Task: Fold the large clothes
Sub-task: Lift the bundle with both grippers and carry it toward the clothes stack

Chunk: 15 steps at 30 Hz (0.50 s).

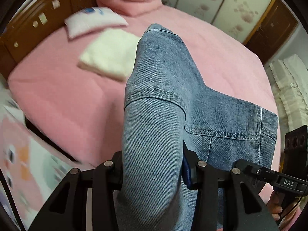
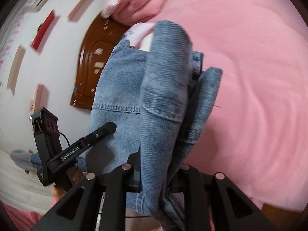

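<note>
Now, step: I judge I am mid-carry, lifting the denim [image 1: 159, 104] over the bed [image 1: 63, 100] before laying it down for a fold.
Left gripper [image 1: 152, 165]: my jaws are closed tight on a thick roll of the denim, which fills the gap between them.
Right gripper [image 2: 156, 169]: my jaws are likewise clamped on a bunched wad of the same cloth.
Where it is: held up between my two grips, hanging above the pink bed, not lying flat; whether any part touches the bed I cannot tell.
How it looks: blue, washed, heavy twill with stitched seams and a squared hem; it looks like a jacket or jeans, I cannot say which. It is creased and doubled over itself.
How to do it well: keep both grips level and draw them apart so the cloth hangs taut, then lower it onto bare bed, away from the white towel [image 1: 109, 55] and pillow [image 1: 94, 21].
Risk: thick seams may slip from one grip if I pull unevenly.
</note>
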Each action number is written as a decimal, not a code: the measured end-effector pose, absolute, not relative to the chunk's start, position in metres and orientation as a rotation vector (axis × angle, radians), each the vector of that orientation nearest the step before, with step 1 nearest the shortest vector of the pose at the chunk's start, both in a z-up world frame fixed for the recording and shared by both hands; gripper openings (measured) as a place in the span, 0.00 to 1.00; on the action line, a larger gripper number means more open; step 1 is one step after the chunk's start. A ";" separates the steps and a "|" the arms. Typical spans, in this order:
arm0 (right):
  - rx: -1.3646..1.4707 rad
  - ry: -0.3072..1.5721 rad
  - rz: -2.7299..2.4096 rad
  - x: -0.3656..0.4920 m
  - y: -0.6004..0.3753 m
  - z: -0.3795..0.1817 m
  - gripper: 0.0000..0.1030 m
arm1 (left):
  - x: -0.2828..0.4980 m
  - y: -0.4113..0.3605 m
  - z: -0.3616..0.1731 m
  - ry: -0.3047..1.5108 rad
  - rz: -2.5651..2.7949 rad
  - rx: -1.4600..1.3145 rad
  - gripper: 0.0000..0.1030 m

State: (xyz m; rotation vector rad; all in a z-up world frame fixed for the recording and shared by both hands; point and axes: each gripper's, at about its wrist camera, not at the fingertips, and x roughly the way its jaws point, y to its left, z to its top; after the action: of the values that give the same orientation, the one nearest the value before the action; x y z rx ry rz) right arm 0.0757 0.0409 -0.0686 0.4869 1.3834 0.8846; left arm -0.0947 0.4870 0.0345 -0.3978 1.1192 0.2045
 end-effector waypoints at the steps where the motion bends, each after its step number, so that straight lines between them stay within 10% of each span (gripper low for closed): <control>1: 0.465 1.367 0.914 0.082 0.059 -0.065 0.16 | -0.088 0.498 0.041 1.105 0.216 -0.385 0.41; 15: 0.425 1.017 1.100 0.249 0.291 -0.012 0.16 | 0.096 0.717 0.122 0.935 0.322 -0.261 0.40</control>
State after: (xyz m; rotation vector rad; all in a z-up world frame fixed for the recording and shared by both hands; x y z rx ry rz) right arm 0.2487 0.2910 -0.0124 0.4254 1.0170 1.1003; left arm 0.0958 0.7167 0.1223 -0.2615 0.9350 0.3221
